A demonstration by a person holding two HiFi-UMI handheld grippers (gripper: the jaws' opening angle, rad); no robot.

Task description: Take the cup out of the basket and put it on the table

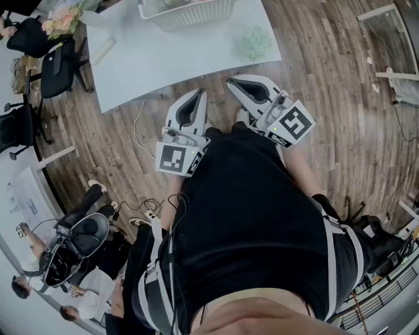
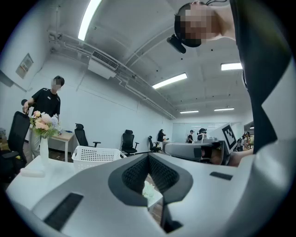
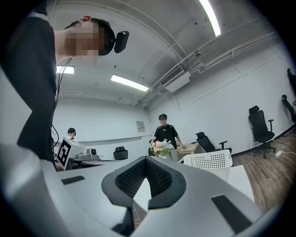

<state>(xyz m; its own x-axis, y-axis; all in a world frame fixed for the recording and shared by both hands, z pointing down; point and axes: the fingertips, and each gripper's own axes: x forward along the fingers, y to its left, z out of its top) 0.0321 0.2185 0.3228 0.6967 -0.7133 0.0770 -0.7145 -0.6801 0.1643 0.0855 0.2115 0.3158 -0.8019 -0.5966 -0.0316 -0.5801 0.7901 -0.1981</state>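
Head view shows left gripper [image 1: 200, 93] and right gripper [image 1: 232, 83] level, both closed, empty

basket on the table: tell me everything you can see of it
The basket is white, plastic-looking and rectangular, with walls perforated in a grid of small holes under a solid rim. It stands upright on the far part of the pale table, partly cut off by the top edge of the head view. Nothing but the table touches it. What lies inside cannot be made out.
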